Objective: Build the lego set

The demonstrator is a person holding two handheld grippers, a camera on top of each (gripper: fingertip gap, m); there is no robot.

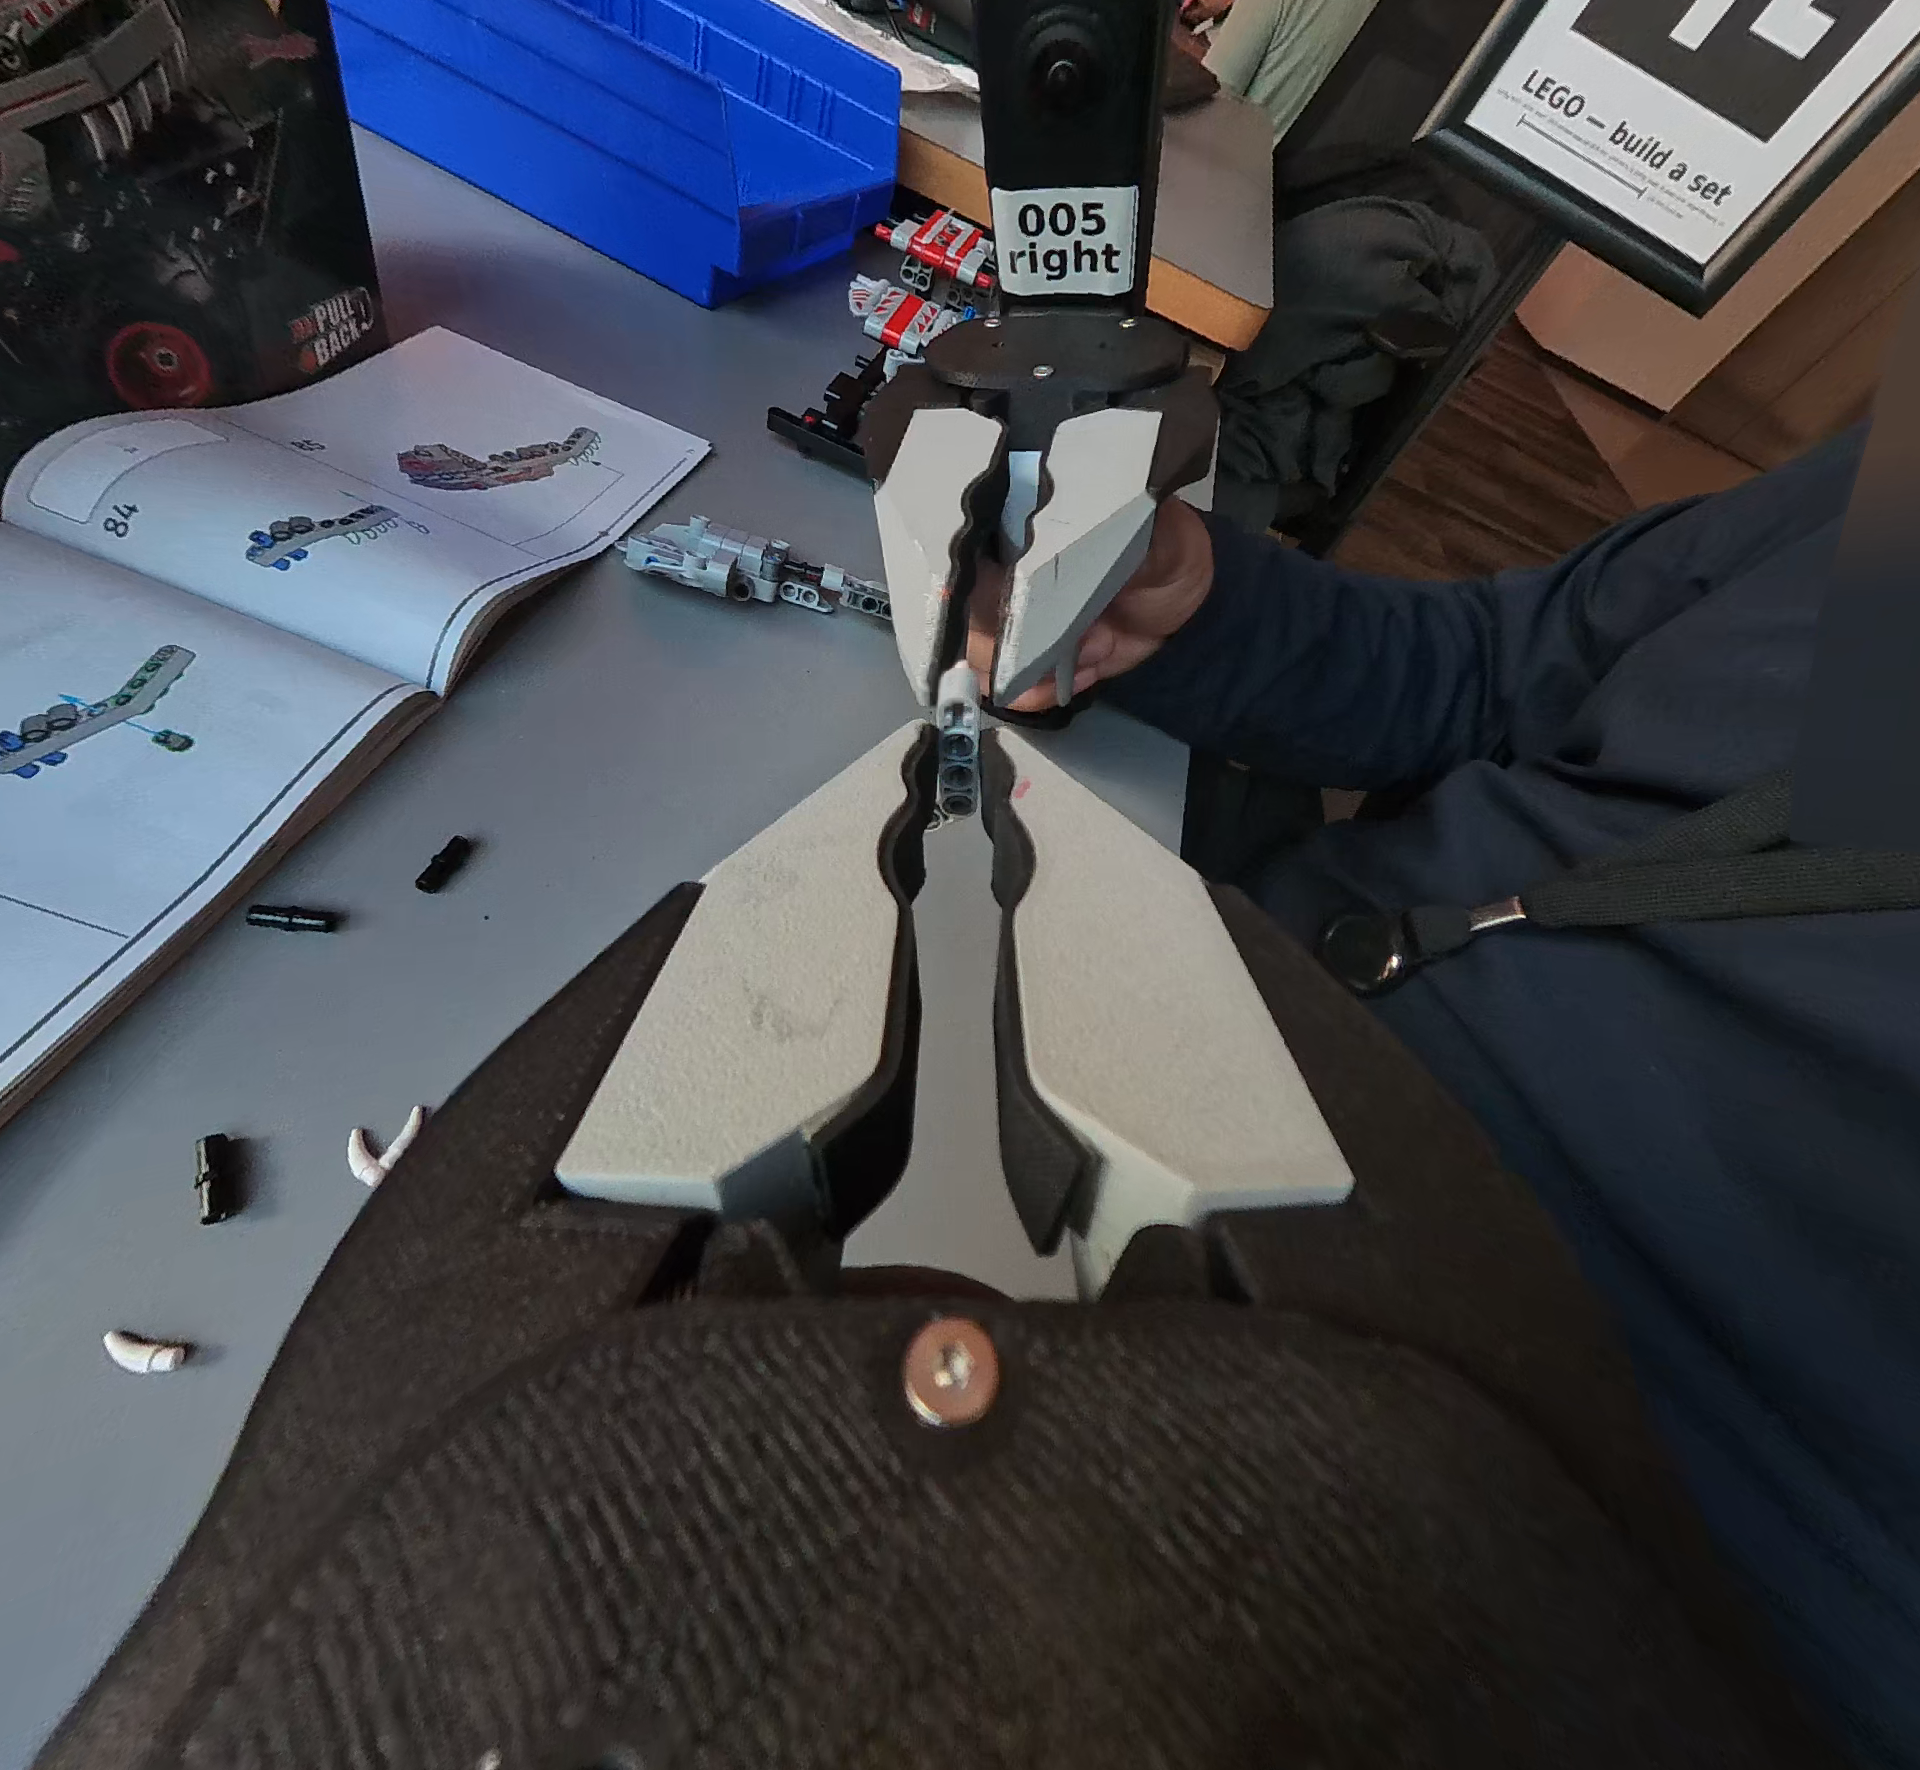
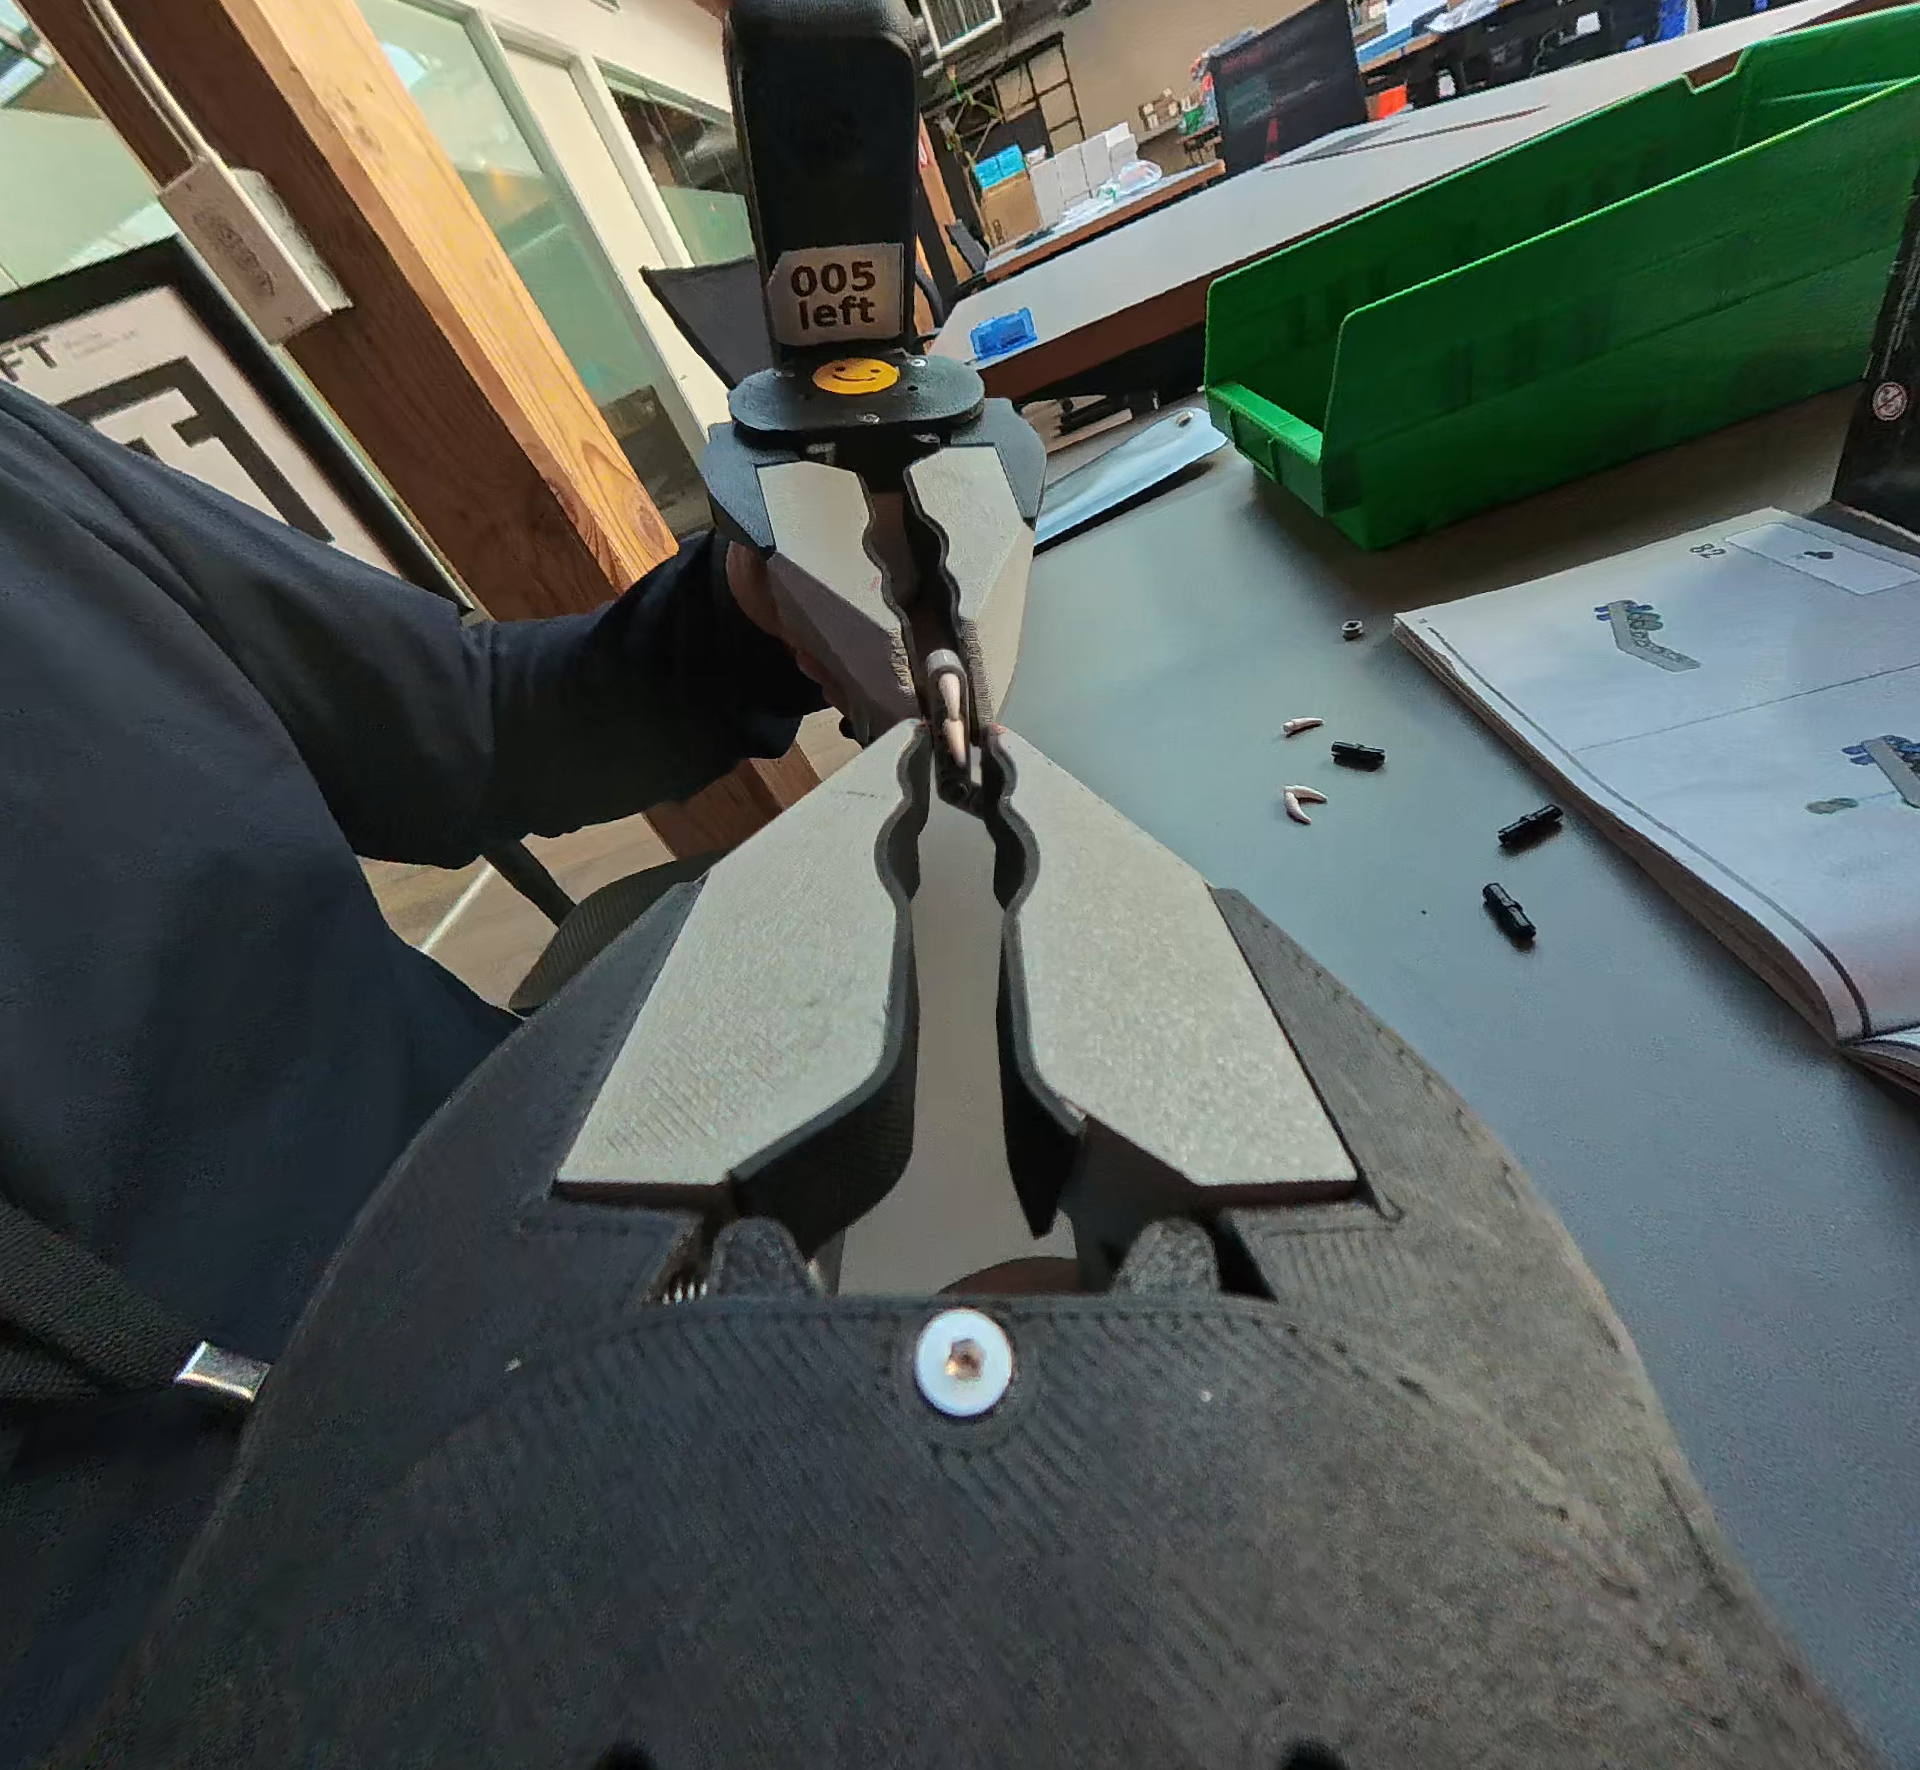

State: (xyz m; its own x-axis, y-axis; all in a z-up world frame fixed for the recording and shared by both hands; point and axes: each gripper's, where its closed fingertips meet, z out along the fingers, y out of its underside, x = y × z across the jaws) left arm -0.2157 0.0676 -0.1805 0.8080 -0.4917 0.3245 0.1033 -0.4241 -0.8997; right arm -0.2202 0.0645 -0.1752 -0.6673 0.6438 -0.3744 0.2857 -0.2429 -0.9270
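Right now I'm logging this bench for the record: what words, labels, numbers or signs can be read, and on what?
I leave the wording itself out; these things bear writing:
White sticker above the right gripper: readable.
White sticker above the left gripper: readable.
Framed sign: large line readable, small print too small.
Dark box: logos readable.
Open booklet: page numbers readable.

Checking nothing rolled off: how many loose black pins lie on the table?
3 black pins: one beside the booklet's spine, one along its edge, one nearer the camera. The tongs may hide others.
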